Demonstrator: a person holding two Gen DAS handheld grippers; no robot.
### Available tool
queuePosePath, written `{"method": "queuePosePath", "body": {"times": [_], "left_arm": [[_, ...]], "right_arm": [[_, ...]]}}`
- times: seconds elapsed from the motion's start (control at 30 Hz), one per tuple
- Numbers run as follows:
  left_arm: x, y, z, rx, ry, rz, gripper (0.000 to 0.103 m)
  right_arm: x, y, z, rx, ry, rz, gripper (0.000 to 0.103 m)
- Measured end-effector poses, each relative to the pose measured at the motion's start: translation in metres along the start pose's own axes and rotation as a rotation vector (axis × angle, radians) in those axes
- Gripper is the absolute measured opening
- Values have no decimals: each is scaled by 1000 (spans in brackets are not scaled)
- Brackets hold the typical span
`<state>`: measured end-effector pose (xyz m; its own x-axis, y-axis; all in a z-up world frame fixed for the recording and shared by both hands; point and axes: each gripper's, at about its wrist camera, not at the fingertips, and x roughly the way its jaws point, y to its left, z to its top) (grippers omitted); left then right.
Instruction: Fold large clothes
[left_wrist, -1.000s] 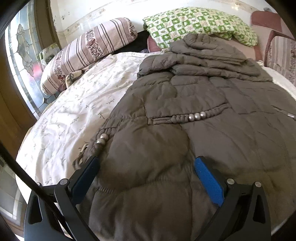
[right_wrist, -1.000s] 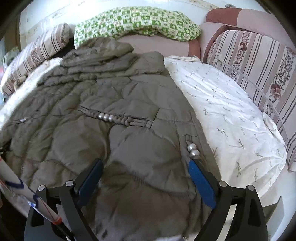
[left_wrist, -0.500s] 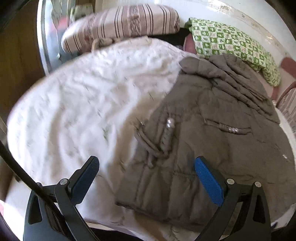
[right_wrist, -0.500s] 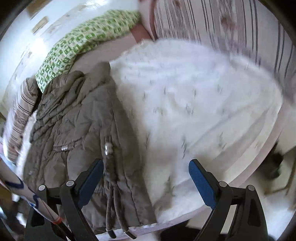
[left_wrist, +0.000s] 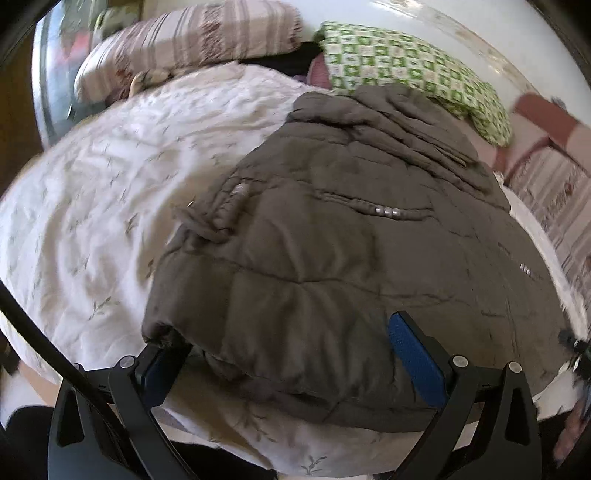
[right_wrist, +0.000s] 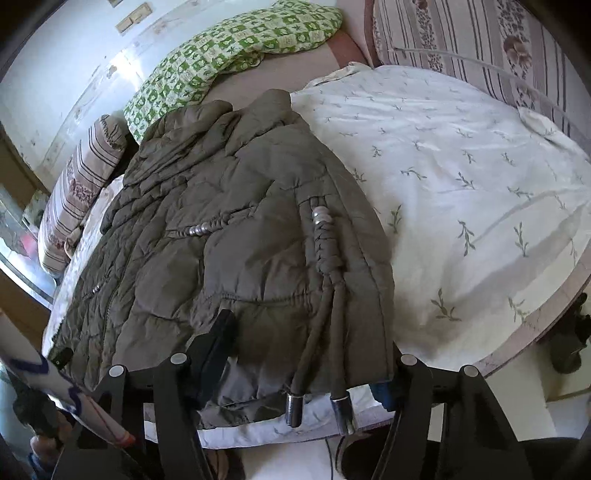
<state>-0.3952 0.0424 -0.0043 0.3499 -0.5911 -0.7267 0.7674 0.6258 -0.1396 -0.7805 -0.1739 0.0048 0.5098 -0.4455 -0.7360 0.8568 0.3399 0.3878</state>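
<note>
- Two tools sit at the near hem of a brown quilted coat (left_wrist: 332, 229), one at each bottom corner, on a bed with a white leaf-print sheet (left_wrist: 92, 192).
- Left tool (left_wrist: 291, 354): jaws stand wide apart, straddling the hem corner. The left pad is tucked under the fabric edge and the right blue pad lies on top of the coat; nothing is pinched.
- Right tool (right_wrist: 306, 354): jaws have just been closing, with the other hem corner and two drawcords (right_wrist: 321, 332) between them. The right pad is hidden under the cloth, so I cannot tell whether the fabric is clamped.
- Coat position: spread flat on the bed, hood end (right_wrist: 221, 122) up by the green checked pillow (right_wrist: 229, 48), hem at the bed's near edge.
- Orientation: long axis runs from the near edge to the head of the bed, hood pointing away from both cameras.
- Step in hand, as judged: take both hem corners for the first fold.
- To do it well:
  - bite through all quilted layers, not just the shell;
  - keep the metal-tipped cords inside the grip or clear of it;
  - lift both corners evenly so the hem stays straight.
</note>
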Motion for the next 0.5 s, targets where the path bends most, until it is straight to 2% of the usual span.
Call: {"method": "queuePosePath", "body": {"times": [0.07, 0.23, 0.3, 0.37, 0.43, 0.5], "left_arm": [[1, -3, 2, 17, -14, 21, 103], [12, 1, 6, -16, -8, 30, 103], [12, -1, 8, -10, -18, 28, 103], [7, -7, 9, 18, -46, 21, 98], [0, -13, 9, 51, -94, 50, 83], [2, -14, 9, 61, -91, 68, 82]], "right_arm": [[5, -5, 1, 19, -1, -25, 72], [9, -8, 2, 32, 3, -17, 74], [7, -4, 2, 19, 1, 8, 60], [0, 5, 2, -22, -38, 9, 47], [-1, 9, 1, -42, -52, -6, 46], [7, 8, 0, -37, -32, -27, 47]]}}
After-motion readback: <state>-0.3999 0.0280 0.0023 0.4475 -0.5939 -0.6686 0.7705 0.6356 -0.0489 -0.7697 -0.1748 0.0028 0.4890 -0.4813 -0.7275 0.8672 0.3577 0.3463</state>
